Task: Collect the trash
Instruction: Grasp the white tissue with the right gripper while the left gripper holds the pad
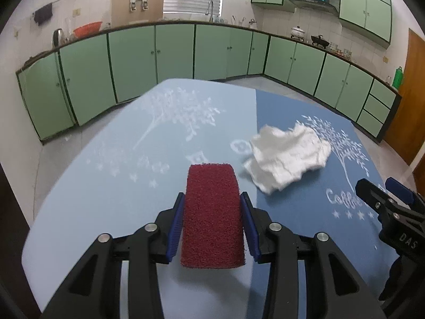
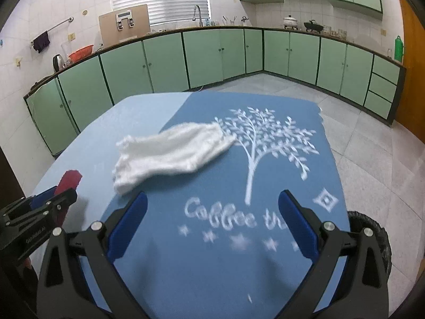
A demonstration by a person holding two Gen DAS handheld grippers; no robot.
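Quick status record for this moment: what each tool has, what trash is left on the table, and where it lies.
left tool: shut on the red scouring pad, pads on its two long sides
right tool: open, nothing between its pads
remaining trash: crumpled white tissue, loose on the table
tissue position: straddling the seam between the light blue and dark blue halves of the tablecloth, beside the printed white tree
relative to right tool: ahead and toward the left tool's side
dark round rim: low at the table's right edge, unclear what it is
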